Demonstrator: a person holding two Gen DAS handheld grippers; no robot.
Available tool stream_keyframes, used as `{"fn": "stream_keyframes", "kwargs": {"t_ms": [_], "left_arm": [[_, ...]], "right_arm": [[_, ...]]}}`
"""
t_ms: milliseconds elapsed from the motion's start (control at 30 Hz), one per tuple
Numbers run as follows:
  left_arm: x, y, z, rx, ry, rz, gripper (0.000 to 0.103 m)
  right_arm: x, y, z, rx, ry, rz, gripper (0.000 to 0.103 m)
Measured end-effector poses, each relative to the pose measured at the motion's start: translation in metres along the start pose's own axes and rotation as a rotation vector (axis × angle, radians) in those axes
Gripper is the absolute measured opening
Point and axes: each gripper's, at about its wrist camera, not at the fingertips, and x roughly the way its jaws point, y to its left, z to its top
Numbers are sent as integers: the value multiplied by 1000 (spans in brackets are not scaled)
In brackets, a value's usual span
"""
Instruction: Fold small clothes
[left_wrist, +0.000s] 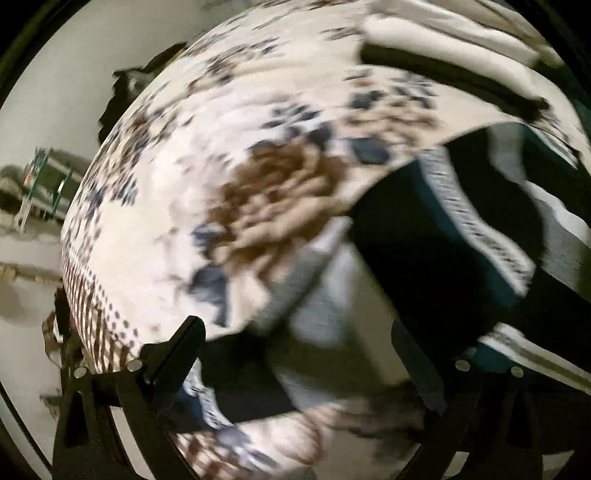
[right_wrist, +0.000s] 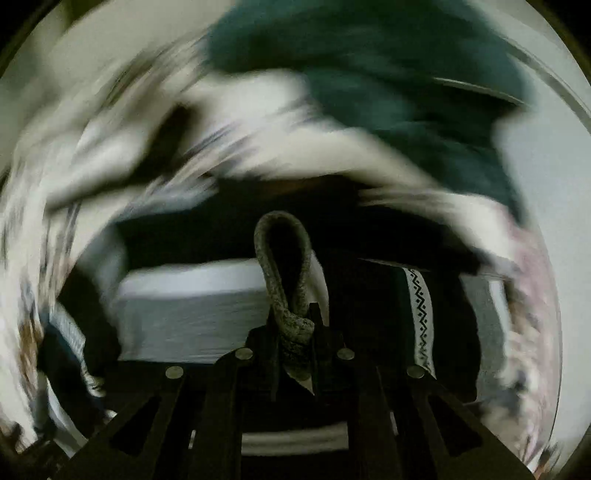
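Note:
In the left wrist view a dark garment (left_wrist: 424, 251) with white patterned stripes and a pale grey part (left_wrist: 332, 332) lies on a floral bedspread (left_wrist: 184, 184). My left gripper (left_wrist: 295, 354) is open, its fingers (left_wrist: 177, 350) wide apart over the garment's grey part. In the right wrist view my right gripper (right_wrist: 295, 332) is shut on a speckled grey drawstring loop (right_wrist: 284, 273) of the garment. The pale grey cloth (right_wrist: 192, 306) and a zigzag white stripe (right_wrist: 419, 310) lie just beyond. The view is blurred by motion.
More folded white and dark clothes (left_wrist: 443, 48) lie at the far side of the bedspread. A dark green cloth (right_wrist: 388, 74) fills the top of the right wrist view. A pale floor and a green rack (left_wrist: 44, 181) show at left.

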Motion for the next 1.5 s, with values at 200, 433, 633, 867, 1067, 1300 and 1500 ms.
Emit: {"fn": "stream_keyframes", "kwargs": {"t_ms": [200,433,633,867,1067,1300,1500], "left_arm": [[21,45,4,-62,-6,4,103],[28,92,-7,-146,38,-53,103],[28,168,-58,-337,160,-151,103],[75,198,-112,-568,305,-318,103],[102,195,-90,-568,245,-312,49],[58,248,-89,-665,4,-273,3],[109,271,-93,-781,135,-617,19]], "right_arm": [[24,101,-8,-158,-27,-43,13],[2,71,-25,-59,119,212,56],[-40,-16,-86,129,177,213,69],[-38,-62,-158,241,300,121,69],[-24,-52,-171,259,332,135,69],[-20,-30,-175,194,318,142,69],[-14,-27,-187,197,347,143,69]]}}
